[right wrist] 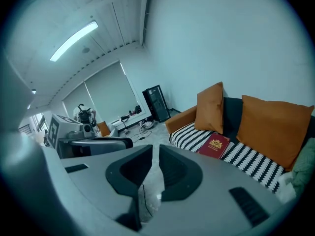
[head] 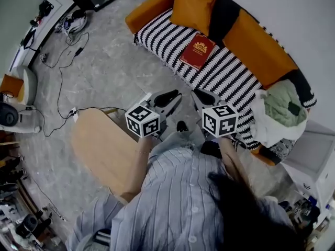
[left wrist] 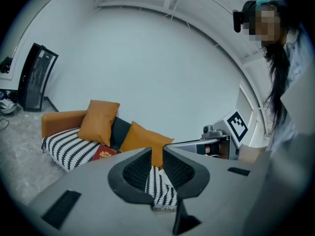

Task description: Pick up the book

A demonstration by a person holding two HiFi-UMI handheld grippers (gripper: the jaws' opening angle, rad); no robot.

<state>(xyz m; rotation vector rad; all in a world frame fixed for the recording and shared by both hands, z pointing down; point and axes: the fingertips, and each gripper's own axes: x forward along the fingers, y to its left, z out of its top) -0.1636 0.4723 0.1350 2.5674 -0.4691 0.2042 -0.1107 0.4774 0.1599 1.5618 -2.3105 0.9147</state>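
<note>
Head view shows one red book [head: 197, 51] lying flat on the striped seat of one sofa [head: 230, 75], well apart from me. Two orange cushions [left wrist: 98, 122] lean behind it. One cloth pile [head: 277, 109] sits at the sofa's far end. My left fingers [left wrist: 134, 170] and right fingers [right wrist: 132, 168] are both closed tight, holding nothing.

Your book [head: 198, 51] has a smooth red cover with a gold emblem. The striped throw [head: 230, 77] looks coarsely knitted, the orange cushion [head: 193, 1] matt cloth, the oval table [head: 102, 145] pale smooth wood, and the floor [head: 104, 61] marbled grey stone.
</note>
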